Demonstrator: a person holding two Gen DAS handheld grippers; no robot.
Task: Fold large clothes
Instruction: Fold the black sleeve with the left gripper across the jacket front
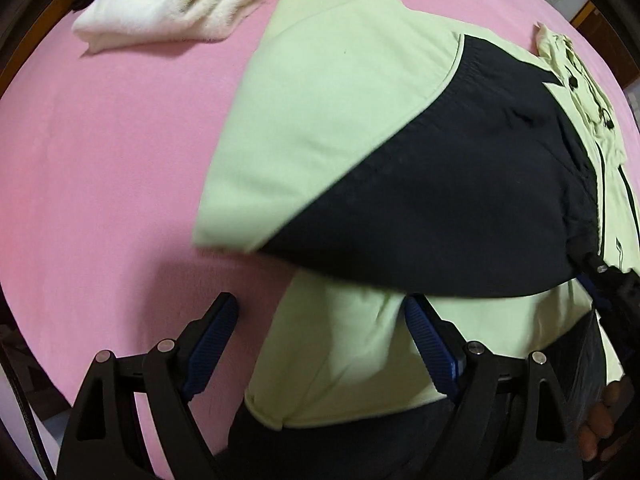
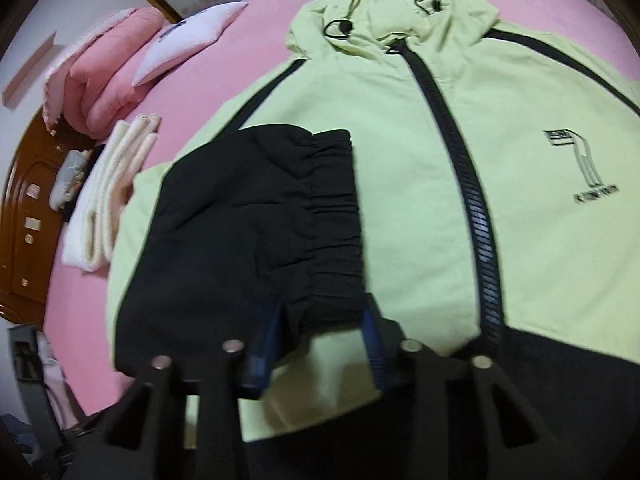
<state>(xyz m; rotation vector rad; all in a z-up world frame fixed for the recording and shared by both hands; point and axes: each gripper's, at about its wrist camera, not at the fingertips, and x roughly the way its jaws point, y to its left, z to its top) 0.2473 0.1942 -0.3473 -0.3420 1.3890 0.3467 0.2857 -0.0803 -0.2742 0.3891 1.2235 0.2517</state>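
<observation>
Right wrist view: a pink-sheeted bed point(image 2: 248, 40) fills the room, with a pink quilt point(image 2: 104, 64) and folded cream blanket point(image 2: 108, 200) far left. The green-and-black jacket point(image 2: 440, 184) lies zipped and flat, its black cuff point(image 2: 320, 240) apparently pinched in the right gripper point(image 2: 324, 340). The left gripper point(image 1: 320, 344) hangs wide over the near hem, gripping nothing.

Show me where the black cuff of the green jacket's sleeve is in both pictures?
Left wrist view: the black cuff fills the middle right, folded across the green jacket.
Right wrist view: the black cuff sits left of centre, its gathered edge between the fingers of the right hand-held gripper.
Shared landmark: the folded cream blanket on the pink bedsheet, upper left in the first, far left in the second.
</observation>
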